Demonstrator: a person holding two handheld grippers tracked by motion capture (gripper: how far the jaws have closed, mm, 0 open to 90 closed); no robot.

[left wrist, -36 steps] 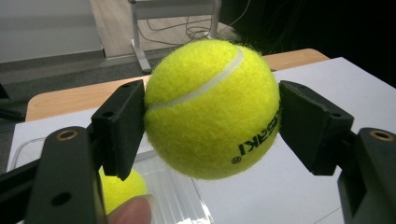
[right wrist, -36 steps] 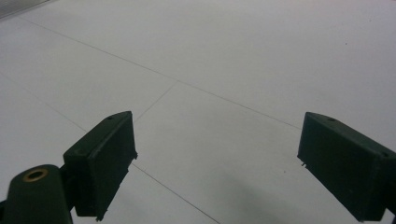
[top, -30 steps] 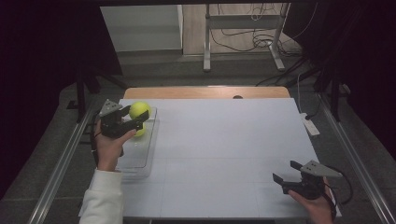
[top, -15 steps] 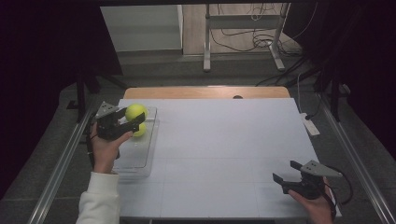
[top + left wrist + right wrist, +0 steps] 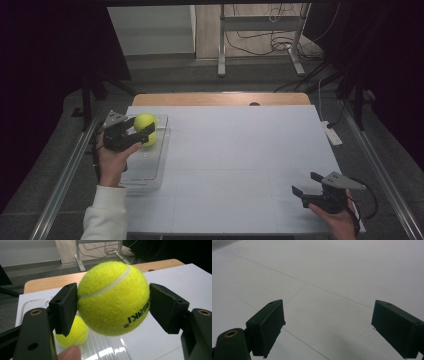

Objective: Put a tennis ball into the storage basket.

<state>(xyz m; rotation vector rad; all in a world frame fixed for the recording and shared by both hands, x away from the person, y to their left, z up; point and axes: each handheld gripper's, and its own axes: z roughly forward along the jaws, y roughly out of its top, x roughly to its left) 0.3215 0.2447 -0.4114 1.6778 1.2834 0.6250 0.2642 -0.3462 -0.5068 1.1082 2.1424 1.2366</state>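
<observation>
My left gripper (image 5: 141, 126) is shut on a yellow tennis ball (image 5: 145, 121) and holds it above the far end of a clear plastic tray (image 5: 150, 172) at the table's left. In the left gripper view both pads press the tennis ball (image 5: 113, 298) from either side. A second tennis ball (image 5: 72, 333) lies in the tray below it, and part of that second ball (image 5: 150, 140) peeks out under the held one in the high view. My right gripper (image 5: 307, 185) rests near the front right corner of the table, its jaws open with nothing between them; my right gripper (image 5: 327, 327) shows bare white table ahead.
The white table (image 5: 240, 150) has a wooden strip (image 5: 220, 98) along its far edge. A small white device (image 5: 332, 133) lies at the right edge. Metal rails (image 5: 65, 170) run along both sides. A metal stand (image 5: 260, 37) and cables are on the floor beyond.
My left gripper with the ball shifted slightly away and left over the tray. The right gripper stayed put.
</observation>
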